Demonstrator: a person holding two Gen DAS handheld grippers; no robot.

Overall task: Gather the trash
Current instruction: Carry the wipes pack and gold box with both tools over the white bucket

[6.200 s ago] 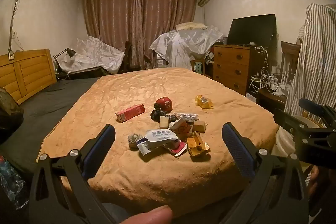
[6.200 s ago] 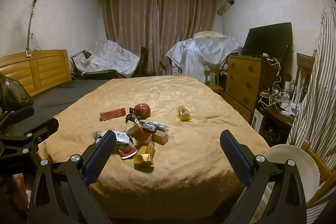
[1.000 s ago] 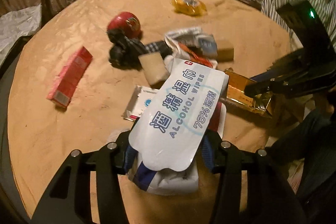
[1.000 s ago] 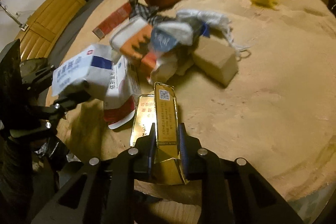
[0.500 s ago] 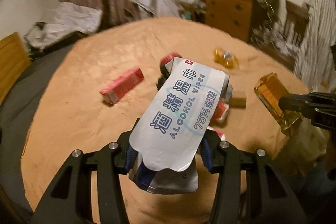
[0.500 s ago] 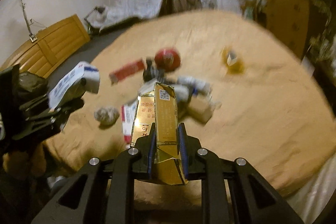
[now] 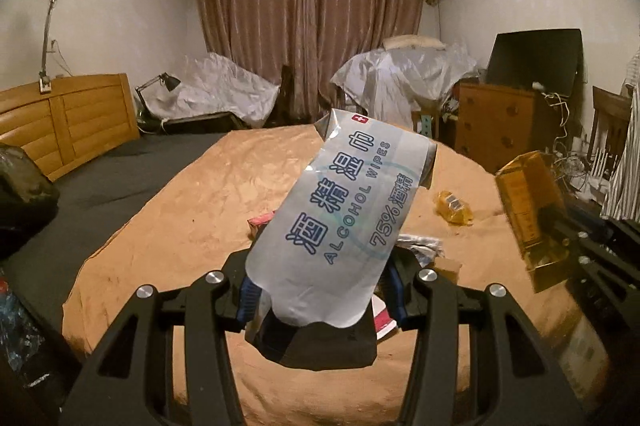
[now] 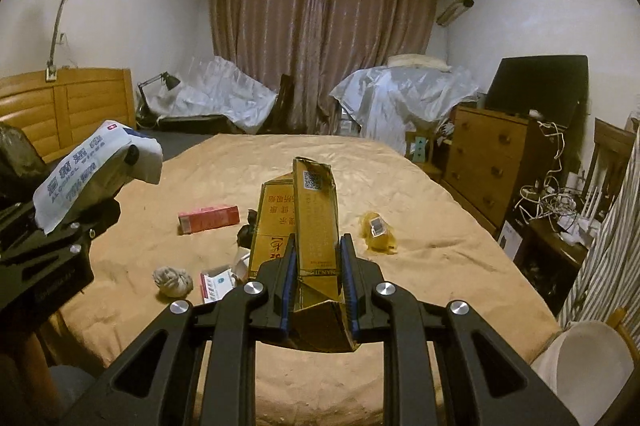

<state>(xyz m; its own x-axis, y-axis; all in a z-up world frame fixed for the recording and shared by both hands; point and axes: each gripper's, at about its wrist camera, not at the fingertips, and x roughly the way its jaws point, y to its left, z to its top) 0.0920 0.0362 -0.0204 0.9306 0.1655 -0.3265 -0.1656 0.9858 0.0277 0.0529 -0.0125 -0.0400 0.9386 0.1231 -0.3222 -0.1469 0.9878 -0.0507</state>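
Observation:
My left gripper is shut on a white alcohol wipes packet, held up above the near end of the bed; the packet also shows in the right wrist view. My right gripper is shut on a gold carton, also lifted off the bed; the carton shows in the left wrist view. On the orange bedspread lie a red box, a yellow wrapper, a crumpled tissue ball, a small red-and-white packet and more trash partly hidden behind the carton.
A white bin stands at the bed's near right corner. A black bag is at the left. A wooden dresser with a TV, tangled cables and a striped cloth are on the right.
Both grippers have lifted and pulled back from the trash pile, each still holding its item. The views have tilted up from the bedspread to the whole room.

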